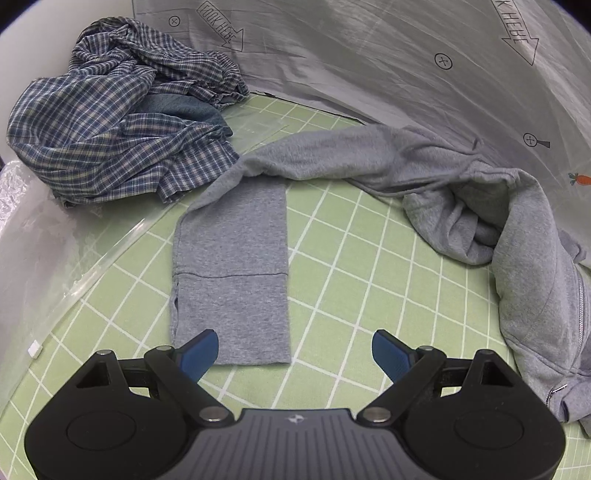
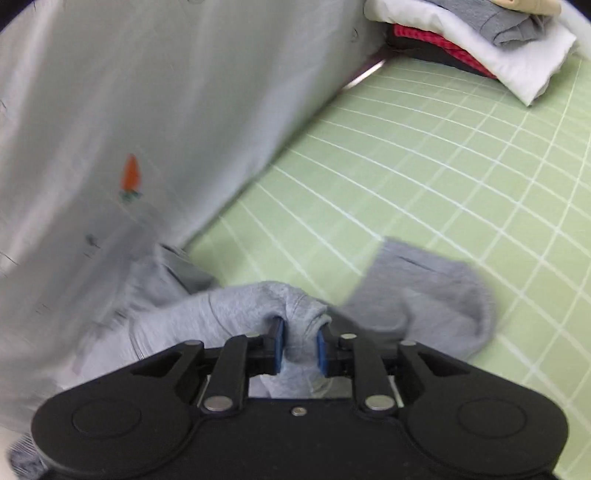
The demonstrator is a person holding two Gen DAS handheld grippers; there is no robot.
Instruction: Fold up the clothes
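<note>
Right wrist only: folded stack (image 2: 476, 40).

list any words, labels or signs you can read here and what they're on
"LOOK HERE" inside an arrow outline, on the grey backdrop sheet.
"...K HERE" in a second arrow, same sheet, cut off by the frame edge.
Circled cross marks, and a small carrot picture, same sheet; no words.
A small emblem on the left hand-held gripper; not legible.
Nothing readable on the clothes.

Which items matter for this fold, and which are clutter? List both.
In play:
- grey fleece zip hoodie
- open left tongs
- right tongs clamping hoodie fabric

Lying about:
- crumpled blue plaid shirt
- stack of folded clothes
- green gridded mat
</note>
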